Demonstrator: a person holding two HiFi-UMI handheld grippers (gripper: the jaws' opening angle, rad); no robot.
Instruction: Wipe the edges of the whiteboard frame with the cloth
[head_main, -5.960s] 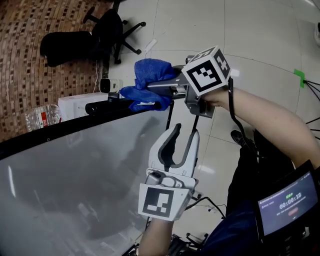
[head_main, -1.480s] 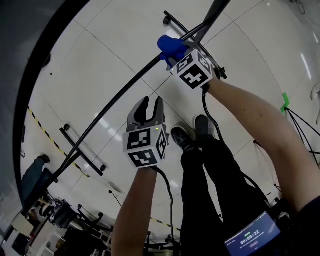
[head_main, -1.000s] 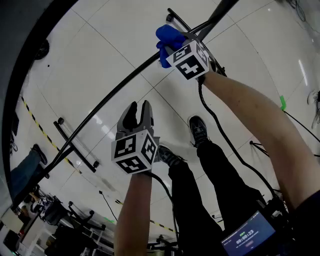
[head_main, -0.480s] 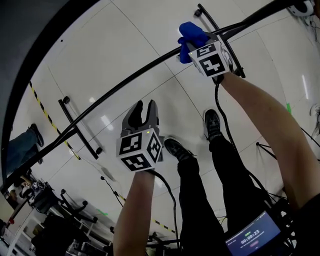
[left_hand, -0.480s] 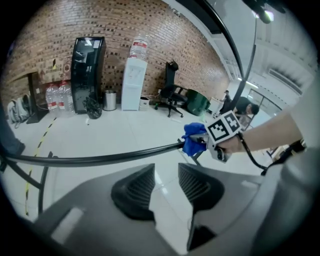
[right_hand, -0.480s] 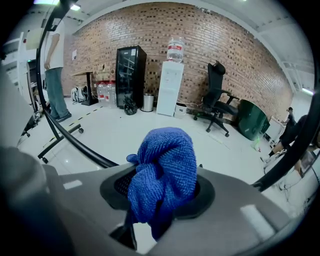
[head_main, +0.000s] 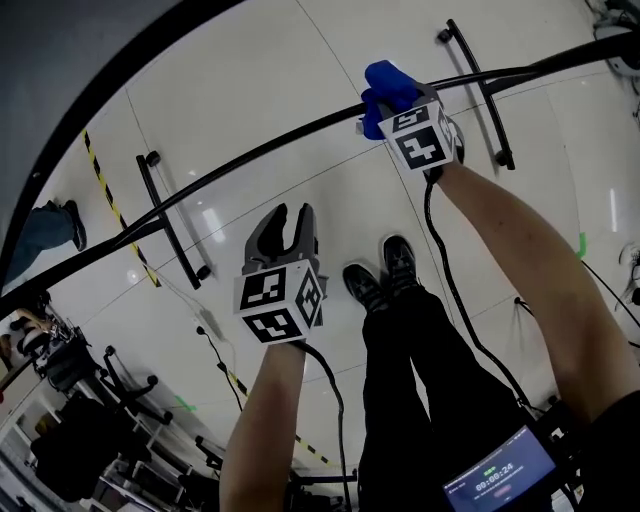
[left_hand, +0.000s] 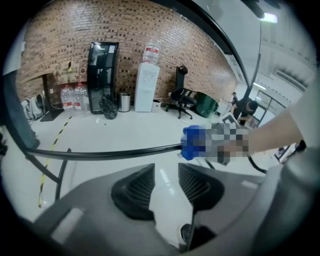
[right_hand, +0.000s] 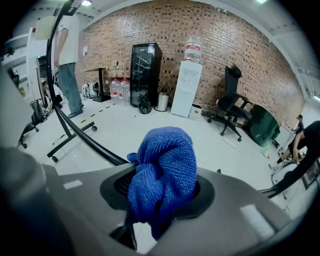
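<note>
Right now the right tongs (head_main: 392, 103) are clamped on a bunched blue cloth (head_main: 384, 82), which bulges out past their tips. The wad sits against the thin black edge of the whiteboard frame (head_main: 250, 148), towards the upper right in the head view. In the right gripper view the cloth (right_hand: 165, 165) fills the gap of those tongs (right_hand: 162, 186), and the frame bar (right_hand: 85, 137) runs off to the left behind it.

The left tongs (head_main: 291, 220) hang below the bar, apart from it. Seen along them, they (left_hand: 166, 181) are drawn in as far as they go and hold nothing; only white floor (left_hand: 125, 132) shows in the slit. Beyond them the bar (left_hand: 115, 152) reaches across to the cloth (left_hand: 192, 142).
</note>
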